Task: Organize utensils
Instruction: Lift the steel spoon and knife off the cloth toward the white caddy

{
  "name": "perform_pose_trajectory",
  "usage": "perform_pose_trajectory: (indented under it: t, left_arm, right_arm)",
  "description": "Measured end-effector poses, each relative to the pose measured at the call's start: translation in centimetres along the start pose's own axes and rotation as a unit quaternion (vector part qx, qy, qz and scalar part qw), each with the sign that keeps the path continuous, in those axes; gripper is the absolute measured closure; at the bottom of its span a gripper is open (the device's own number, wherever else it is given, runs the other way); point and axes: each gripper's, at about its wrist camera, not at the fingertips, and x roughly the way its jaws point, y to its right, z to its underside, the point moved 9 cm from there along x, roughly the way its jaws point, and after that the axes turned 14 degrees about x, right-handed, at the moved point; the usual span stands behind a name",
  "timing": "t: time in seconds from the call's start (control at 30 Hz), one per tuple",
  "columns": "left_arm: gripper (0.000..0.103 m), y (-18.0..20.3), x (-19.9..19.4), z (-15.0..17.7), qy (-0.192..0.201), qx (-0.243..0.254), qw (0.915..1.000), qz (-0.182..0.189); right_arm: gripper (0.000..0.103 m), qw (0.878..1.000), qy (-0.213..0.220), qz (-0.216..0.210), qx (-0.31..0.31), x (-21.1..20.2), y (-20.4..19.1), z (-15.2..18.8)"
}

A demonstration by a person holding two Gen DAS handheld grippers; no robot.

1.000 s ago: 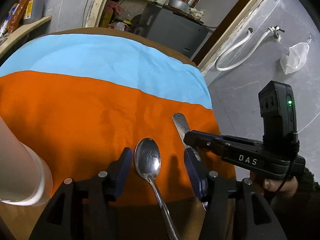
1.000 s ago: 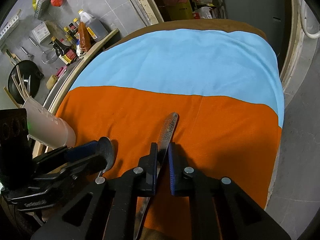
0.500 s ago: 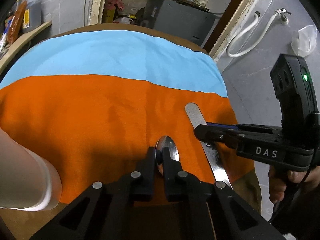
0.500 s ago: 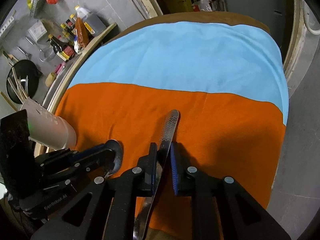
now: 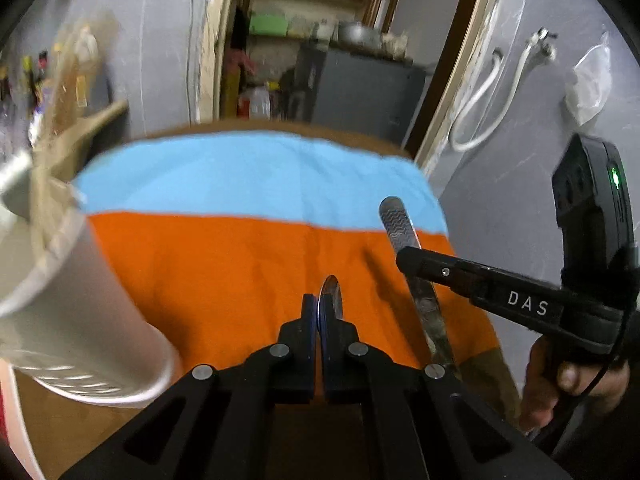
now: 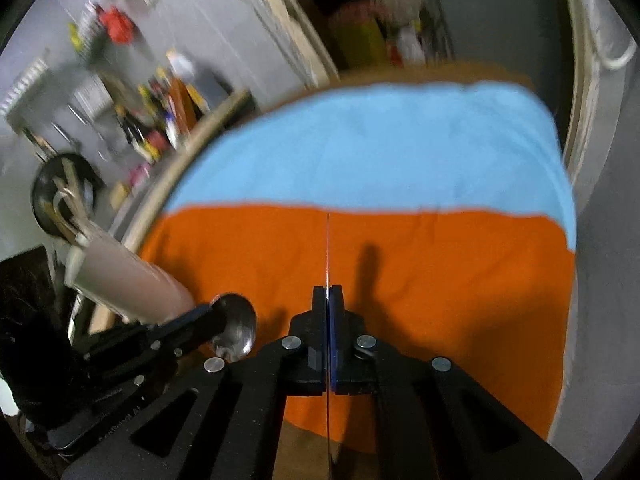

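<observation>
My left gripper [image 5: 320, 304] is shut on a metal spoon [image 5: 330, 295]; its jaws are still closing tight, and the bowl stands on edge between the pads, lifted off the orange cloth [image 5: 224, 264]. In the right wrist view the spoon [image 6: 237, 330] pokes out of the left gripper [image 6: 208, 316]. My right gripper [image 6: 328, 294] is closing tight on a flat metal knife [image 6: 327, 248], seen edge-on as a thin line. In the left wrist view that knife [image 5: 396, 222] shows its wave-patterned handle beyond the right gripper [image 5: 404, 256].
A white utensil holder [image 5: 80, 304] with chopsticks stands at the table's left edge, also in the right wrist view [image 6: 128, 284]. A light-blue cloth [image 6: 380, 148] covers the far half of the round table. A hand [image 5: 568, 376] grips the right tool. Shelves with bottles lie beyond.
The left jaws shut on the spoon, then both grippers rose, lifting the spoon and the knife off the orange cloth. Both utensils now sit on edge.
</observation>
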Motion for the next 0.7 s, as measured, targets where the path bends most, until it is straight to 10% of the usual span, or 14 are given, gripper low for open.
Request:
perform_pose_trajectory:
  t: [0.3,0.7]
  left_arm:
    - [0.101,-2.5,-7.1,-3.4,0.105,0.005,0.9929,-0.056]
    - [0.101,-7.2,-13.9,-6.3,0.184,-0.004,0.9764,-0.113]
  right_arm:
    - [0.102,0.979,0.184,-0.078,-0.045,-6.2,-6.4,-1.7]
    - [0.102,0.948,0.285,-0.093,-0.104,-11.0,-16.0,-3.2]
